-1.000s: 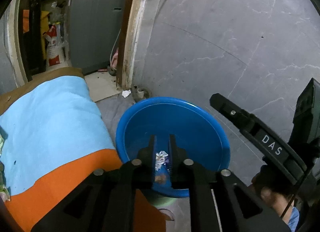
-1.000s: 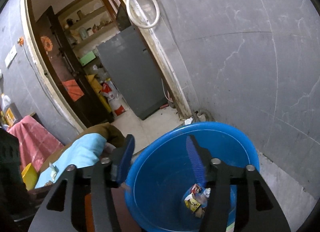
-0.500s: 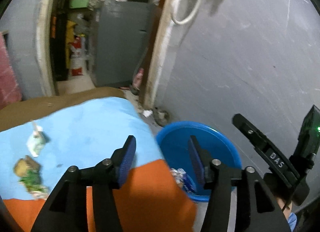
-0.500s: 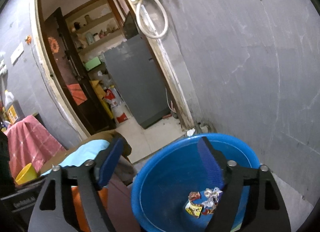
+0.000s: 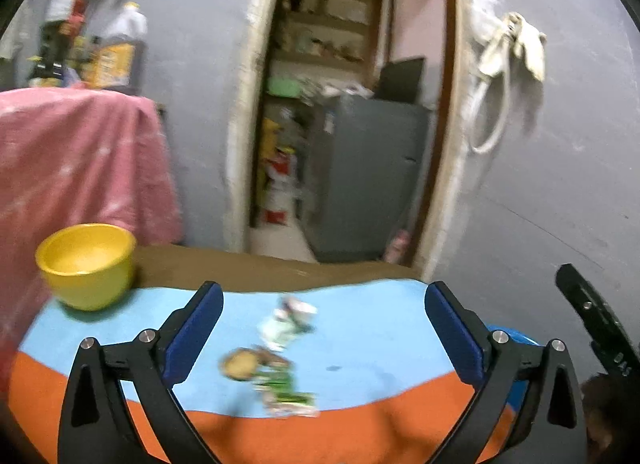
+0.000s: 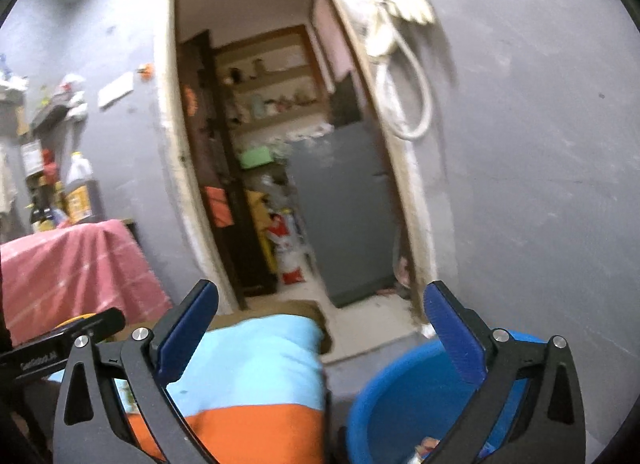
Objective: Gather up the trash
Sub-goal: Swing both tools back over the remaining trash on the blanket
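Both my grippers are empty, jaws opening wide. Left gripper, low centre of its view, frames two blurred wrappers lying on the blue-and-orange cloth; a yellow bowl sits at mid left. Right gripper points at the doorway; the blue basin, lower right, holds scraps at its bottom.
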`<state>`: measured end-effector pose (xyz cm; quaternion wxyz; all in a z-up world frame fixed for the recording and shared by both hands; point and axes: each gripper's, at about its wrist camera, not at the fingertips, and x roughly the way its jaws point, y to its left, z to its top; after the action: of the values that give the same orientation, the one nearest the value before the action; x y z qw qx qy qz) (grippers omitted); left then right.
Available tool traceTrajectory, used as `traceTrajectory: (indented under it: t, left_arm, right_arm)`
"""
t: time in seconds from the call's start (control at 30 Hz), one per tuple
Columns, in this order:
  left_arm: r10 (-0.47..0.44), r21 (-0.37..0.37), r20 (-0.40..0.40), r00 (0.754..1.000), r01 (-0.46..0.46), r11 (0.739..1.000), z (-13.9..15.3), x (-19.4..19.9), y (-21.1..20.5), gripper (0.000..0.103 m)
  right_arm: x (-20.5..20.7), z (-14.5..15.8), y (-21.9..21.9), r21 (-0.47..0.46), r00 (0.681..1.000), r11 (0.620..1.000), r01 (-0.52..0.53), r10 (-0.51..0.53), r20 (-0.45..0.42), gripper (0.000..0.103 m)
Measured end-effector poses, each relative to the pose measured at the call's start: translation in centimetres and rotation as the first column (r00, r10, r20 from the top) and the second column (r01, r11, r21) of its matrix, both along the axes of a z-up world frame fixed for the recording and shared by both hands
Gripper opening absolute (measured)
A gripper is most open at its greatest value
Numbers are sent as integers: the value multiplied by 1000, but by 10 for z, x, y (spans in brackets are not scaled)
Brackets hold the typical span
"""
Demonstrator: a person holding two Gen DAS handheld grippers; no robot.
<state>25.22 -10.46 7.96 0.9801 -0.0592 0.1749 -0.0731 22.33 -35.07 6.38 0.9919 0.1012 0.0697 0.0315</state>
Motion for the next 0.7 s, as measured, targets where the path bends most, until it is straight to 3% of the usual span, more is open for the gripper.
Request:
traceTrajectory:
  t: [0.17,0.37,0.7]
  left_arm:
    - [117,11,68,991,-118,993,-3,-24,35,101]
    - [206,10,96,974,-207,978,-9,-34,71,101]
    - [282,61,107,953,-290,955,-20,-41,107,101]
  right_arm:
    - [-1,6,35,-50,995,996,-74,77,60,103]
    - [-5,8,73,-130,982,982,-137,152,114,103]
    - [8,-10,126,-257,964,932,-256,267,8,103]
